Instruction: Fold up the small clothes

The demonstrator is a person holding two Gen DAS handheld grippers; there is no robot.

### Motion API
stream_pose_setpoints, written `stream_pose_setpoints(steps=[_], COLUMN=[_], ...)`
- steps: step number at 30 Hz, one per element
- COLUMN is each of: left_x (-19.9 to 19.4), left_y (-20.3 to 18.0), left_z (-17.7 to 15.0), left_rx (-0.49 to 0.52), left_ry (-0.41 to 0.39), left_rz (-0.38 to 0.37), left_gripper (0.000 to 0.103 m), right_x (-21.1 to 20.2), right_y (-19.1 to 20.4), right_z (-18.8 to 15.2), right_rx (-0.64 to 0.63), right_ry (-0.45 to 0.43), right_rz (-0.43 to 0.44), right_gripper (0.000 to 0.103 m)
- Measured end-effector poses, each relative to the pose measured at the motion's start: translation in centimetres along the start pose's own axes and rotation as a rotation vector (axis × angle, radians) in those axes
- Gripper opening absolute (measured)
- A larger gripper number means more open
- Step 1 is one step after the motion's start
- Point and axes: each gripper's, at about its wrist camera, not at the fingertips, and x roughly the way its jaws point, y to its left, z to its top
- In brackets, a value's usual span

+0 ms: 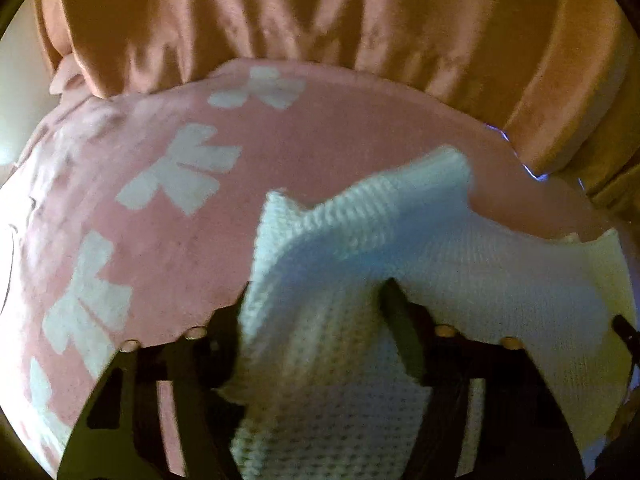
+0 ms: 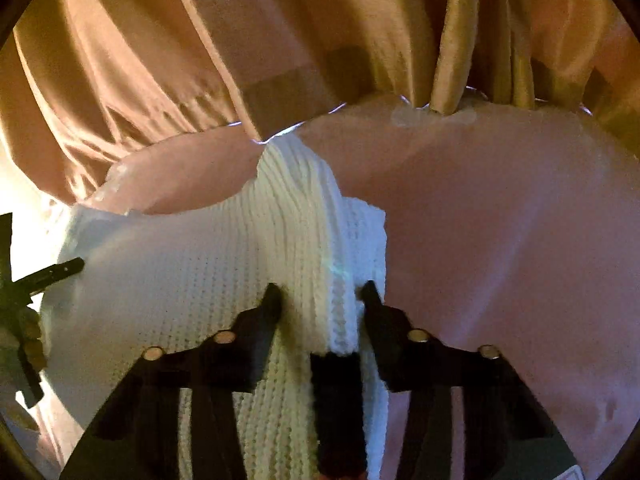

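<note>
A small white knitted garment (image 1: 352,240) hangs stretched between my two grippers above a pink blanket (image 1: 340,132). My left gripper (image 1: 316,288) is shut on one edge of the garment, and the knit bunches between its fingers. In the right wrist view my right gripper (image 2: 320,292) is shut on the garment's (image 2: 192,280) ribbed edge, which rises in a fold toward the far side. The left gripper's fingertip (image 2: 64,268) shows at the left edge of that view, touching the garment.
The pink blanket (image 2: 500,220) has white bow shapes (image 1: 188,172) on its left part. Orange-tan satin curtains (image 1: 320,12) hang along the blanket's far edge, and they show in the right wrist view (image 2: 280,32) too.
</note>
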Motion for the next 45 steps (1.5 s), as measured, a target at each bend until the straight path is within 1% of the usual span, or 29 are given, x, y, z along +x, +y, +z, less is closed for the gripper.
stream_pose_setpoints(steps=[1, 2, 4, 6, 8, 10, 11, 12, 14, 15, 16, 17, 18, 19, 21, 24, 26, 28, 29, 31, 33, 34, 35, 36, 37, 39, 42, 44, 45], left_x=[-0.2, -0.7, -1.3, -2.0, -2.6, -2.0, -0.7, 0.3, 0.3, -0.2, -0.6, -0.8, -0.9, -0.8, -0.1, -0.3, -0.4, -0.1, 0.2, 0.3, 0.0, -0.3, -0.6, -1.1, -1.4, -3.3, -6.8, -8.3, -8.5], left_y=[0.1, 0.3, 0.5, 1.0, 1.7, 1.9, 1.9, 1.9, 1.7, 1.4, 1.2, 1.0, 0.9, 0.9, 0.6, 0.2, 0.3, 0.4, 0.5, 0.6, 0.8, 1.0, 1.2, 1.7, 2.0, 3.2, 5.4, 6.7, 7.0], left_z=[0.2, 0.3, 0.6, 1.0, 1.2, 1.3, 1.2, 0.8, 0.7, 0.8, 1.0, 1.0, 0.8, 0.7, 0.4, 0.1, 0.1, 0.1, 0.0, 0.0, 0.1, 0.2, 0.1, 0.0, -0.2, -1.1, -3.1, -5.3, -6.3], left_rx=[-0.002, -0.013, -0.030, -0.056, -0.093, -0.088, -0.067, -0.064, -0.063, -0.050, -0.039, -0.036, -0.041, -0.045, -0.032, -0.002, 0.001, 0.000, 0.008, 0.009, -0.014, -0.034, -0.050, -0.071, -0.084, -0.130, -0.248, -0.309, -0.317], left_ry=[-0.003, -0.008, -0.031, -0.047, -0.063, -0.061, -0.031, -0.003, -0.014, -0.019, -0.026, -0.034, -0.041, -0.041, -0.012, -0.030, -0.031, -0.020, -0.016, -0.020, -0.019, -0.016, -0.011, 0.001, 0.007, 0.028, 0.005, -0.010, 0.009], left_rz=[-0.007, -0.025, -0.044, -0.073, -0.095, -0.079, -0.043, -0.031, -0.021, -0.028, -0.034, -0.032, -0.025, -0.027, -0.024, 0.007, 0.006, 0.003, 0.013, 0.017, 0.002, -0.009, -0.019, -0.031, -0.038, -0.098, -0.185, -0.238, -0.242], left_gripper=[0.041, 0.037, 0.016, 0.009, 0.009, 0.009, 0.010, 0.012, 0.013, 0.017, 0.033, 0.044, 0.053, 0.051, 0.048, 0.040, 0.040, 0.042, 0.043, 0.044, 0.044, 0.046, 0.049, 0.056, 0.058, 0.061, 0.084, 0.086, 0.087], right_x=[-0.1, -0.4, -1.3, -2.5, -4.0, -2.9, -1.2, 0.1, 0.5, 0.2, -0.1, -0.7, -0.8, -0.6, 0.4, -0.5, -1.5, -0.8, 0.0, -0.2, -1.6, -2.3, -3.1, -3.6, -4.1, -5.2, -7.0, -7.7, -7.8], right_y=[0.1, 0.2, 0.3, 0.3, 0.1, -0.2, -0.7, -1.4, -2.5, -2.4, -2.2, -1.7, -1.4, -1.2, -0.9, -1.5, -1.5, -2.3, -2.9, -3.5, -2.5, -2.1, -1.8, -1.9, -2.2, -2.8, -3.6, -3.9, -3.9], right_z=[0.1, 0.2, 0.5, 0.8, 1.2, 1.1, 0.7, 0.1, -0.2, 0.1, 0.5, 0.9, 1.0, 1.0, 0.8, 1.0, 1.5, 1.7, 1.5, 1.4, 1.9, 2.0, 1.9, 1.6, 1.1, -0.7, -3.9, -6.3, -7.3], right_rx=[-0.002, -0.006, 0.003, 0.026, 0.045, 0.032, 0.025, 0.058, 0.141, 0.144, 0.137, 0.110, 0.089, 0.070, 0.048, 0.078, 0.052, 0.067, 0.094, 0.144, 0.107, 0.081, 0.060, 0.060, 0.071, 0.118, 0.198, 0.248, 0.265], right_ry=[0.001, -0.002, -0.021, -0.039, -0.074, -0.043, 0.007, 0.041, 0.025, 0.024, 0.017, -0.006, -0.016, -0.015, 0.016, -0.003, -0.033, -0.002, 0.041, 0.042, 0.021, 0.003, -0.005, -0.001, 0.008, 0.037, 0.059, 0.077, 0.089], right_rz=[0.008, 0.020, 0.053, 0.109, 0.149, 0.098, 0.032, 0.019, 0.069, 0.067, 0.067, 0.052, 0.037, 0.029, 0.017, 0.034, -0.006, -0.021, -0.003, 0.034, 0.029, 0.010, -0.010, -0.017, -0.023, -0.032, -0.012, 0.037, 0.061], right_gripper=[0.023, 0.018, 0.016, 0.015, 0.015, 0.015, 0.015, 0.016, 0.017, 0.020, 0.025, 0.029, 0.042, 0.047, 0.015, 0.012, 0.011, 0.011, 0.012, 0.013, 0.014, 0.018, 0.025, 0.030, 0.040, 0.044, 0.053, 0.054, 0.055])
